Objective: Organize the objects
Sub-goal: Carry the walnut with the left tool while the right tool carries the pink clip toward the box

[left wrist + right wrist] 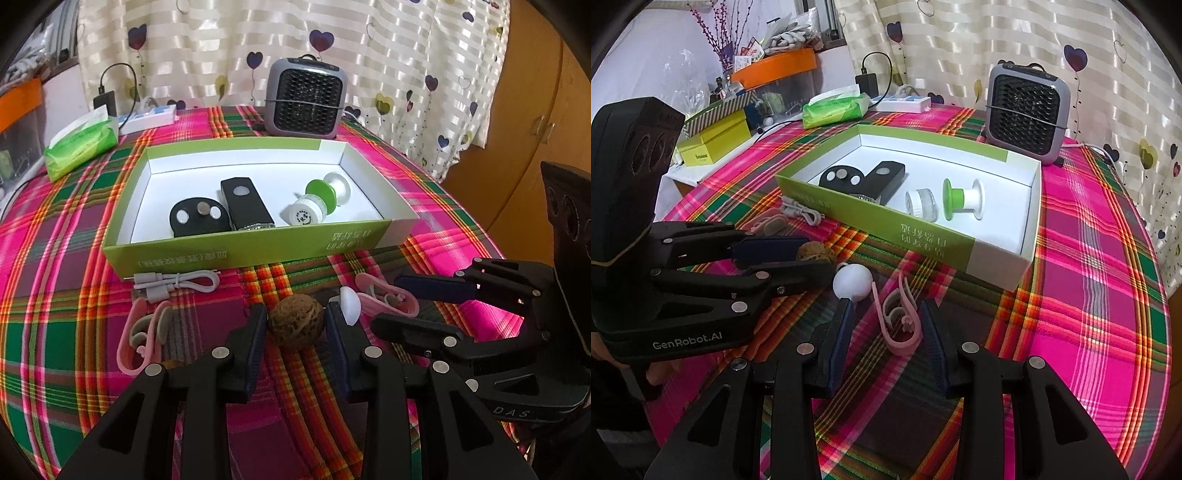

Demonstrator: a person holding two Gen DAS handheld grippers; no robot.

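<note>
Wrinkled and brown, a walnut (296, 319) lies on the plaid table (66, 280) between the left gripper (295, 325)'s jaws, which stand apart with gaps on both sides, gripping nothing. Just right of it sits a white ball (852, 283), touching the left fingertip of the right gripper (886, 325), whose jaws stand wide around a pink ear hook (900, 323) without pressing it. Another pink ear hook (142, 334) lies to the left, a white cable (177, 283) just beyond. Farther back, the green box (236, 251) holds a black remote (199, 218), a black rectangular device (245, 203), a small white cap (304, 216) and a green-and-white spool (327, 194). Farthest stands a grey heater (306, 98).
</note>
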